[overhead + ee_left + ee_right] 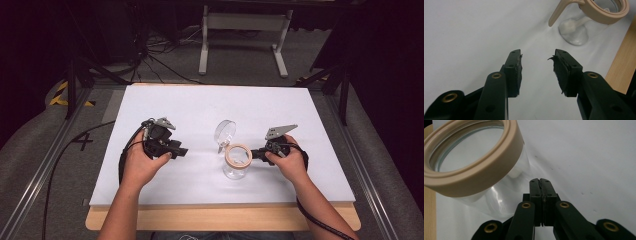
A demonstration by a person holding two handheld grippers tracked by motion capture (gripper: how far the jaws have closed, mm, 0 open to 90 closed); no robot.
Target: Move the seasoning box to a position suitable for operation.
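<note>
High view: right gripper (pixel 256 154), jaws clenched empty, touches the jar (pixel 235 164) near the table's (pixel 165 102) front edge; left gripper (pixel 182 150), released, should steady it.

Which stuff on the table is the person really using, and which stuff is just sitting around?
Being used:
- clear jar with the tan ring on its mouth
- round clear lid, flipped open behind the jar
- right tongs, shut, right beside the jar
- left tongs, open and holding nothing

Just lying about:
- white table cover
- black cables on the floor
- white frame stand
</note>
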